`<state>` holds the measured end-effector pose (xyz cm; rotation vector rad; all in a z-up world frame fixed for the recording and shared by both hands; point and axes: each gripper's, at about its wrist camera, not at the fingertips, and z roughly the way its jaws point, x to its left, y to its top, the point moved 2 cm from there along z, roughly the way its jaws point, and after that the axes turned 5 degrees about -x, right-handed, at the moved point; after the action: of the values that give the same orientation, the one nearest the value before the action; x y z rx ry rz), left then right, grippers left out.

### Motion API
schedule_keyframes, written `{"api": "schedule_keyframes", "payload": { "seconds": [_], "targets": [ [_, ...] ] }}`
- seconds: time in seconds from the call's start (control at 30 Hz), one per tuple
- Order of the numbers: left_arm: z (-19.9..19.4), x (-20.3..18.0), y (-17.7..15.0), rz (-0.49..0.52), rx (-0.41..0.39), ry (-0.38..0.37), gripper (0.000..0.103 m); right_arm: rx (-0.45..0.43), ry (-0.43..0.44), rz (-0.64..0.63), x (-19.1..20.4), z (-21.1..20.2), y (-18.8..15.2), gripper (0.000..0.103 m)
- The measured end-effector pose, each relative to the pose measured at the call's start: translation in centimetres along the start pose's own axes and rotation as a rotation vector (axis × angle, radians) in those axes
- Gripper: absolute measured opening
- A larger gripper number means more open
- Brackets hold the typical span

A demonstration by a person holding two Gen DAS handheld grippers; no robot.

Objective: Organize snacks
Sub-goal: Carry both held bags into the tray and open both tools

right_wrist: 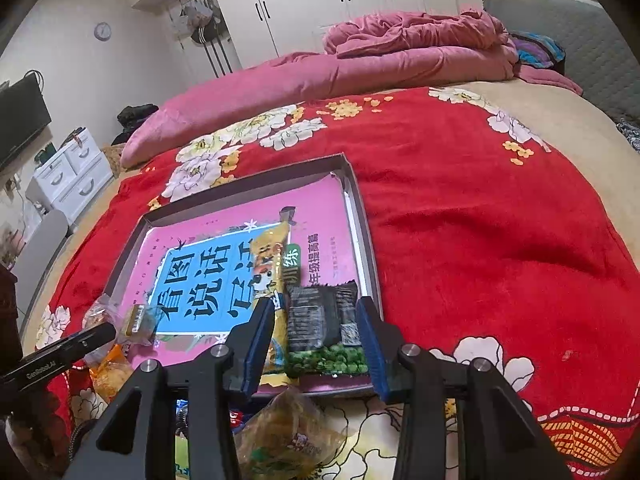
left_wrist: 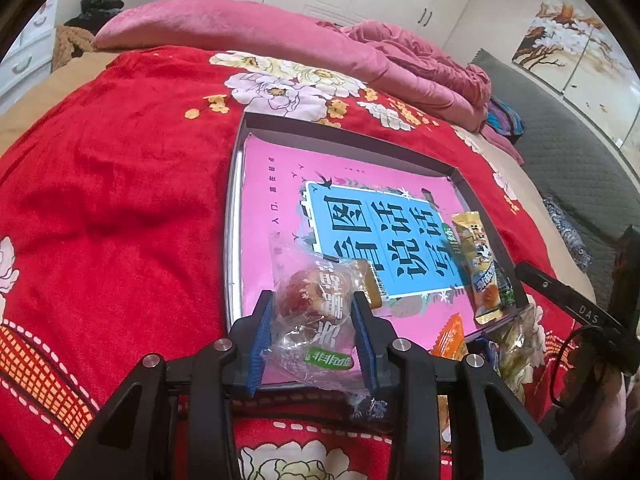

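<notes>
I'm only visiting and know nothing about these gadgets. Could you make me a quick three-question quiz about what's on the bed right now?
1. True or false: the tray lies on a red flowered blanket.
2. Which snack sits between the fingers of the left tool? A) the clear-wrapped red snack B) a banana C) a canned drink
3. Fill in: the packet between the fingers of the right tool shows ____ peas on the pea packet.

Key: 1 true; 2 A; 3 green.
</notes>
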<state>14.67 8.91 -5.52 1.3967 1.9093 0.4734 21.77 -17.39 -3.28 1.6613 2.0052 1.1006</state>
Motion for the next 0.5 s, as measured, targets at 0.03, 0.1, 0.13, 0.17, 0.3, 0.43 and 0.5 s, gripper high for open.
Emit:
{"api": "schedule_keyframes", "payload": {
  "seconds": [0.03,0.1,0.13,0.17,0.3,0.43,0.5],
  "targets": [
    [0.0,0.1,0.0,-0.001,0.0,-0.001,0.039,-0.001,0.001,0.002,0.0,-0.1,0.0,0.044],
    [0.0,0.1,0.0,-0.006,0.0,-0.006,0.041,-0.008,0.004,0.006,0.0,-0.5,0.1,0.045],
    [-0.1,0.1,0.0,-0.013,-0.001,-0.016,0.043,-0.013,0.005,0.007,0.1,-0.7,0.1,0.046],
    [-0.2,0.2,0.0,-0.017,-0.003,-0.022,0.043,-0.02,0.007,0.007,0.2,-1.0,0.1,0.046],
    [-0.5,0.1,0.1,-0.016,-0.013,-0.022,0.045,-0.036,0.019,0.003,0.5,-2.0,0.1,0.052],
    [-0.9,0.2,0.2,-0.013,-0.024,-0.014,0.058,-0.046,0.027,0.001,0.8,-2.9,0.1,0.053],
    [-1.0,0.4,0.3,-0.022,-0.027,-0.019,0.058,-0.052,0.027,-0.005,1.0,-3.3,0.1,0.054]
  ]
}}
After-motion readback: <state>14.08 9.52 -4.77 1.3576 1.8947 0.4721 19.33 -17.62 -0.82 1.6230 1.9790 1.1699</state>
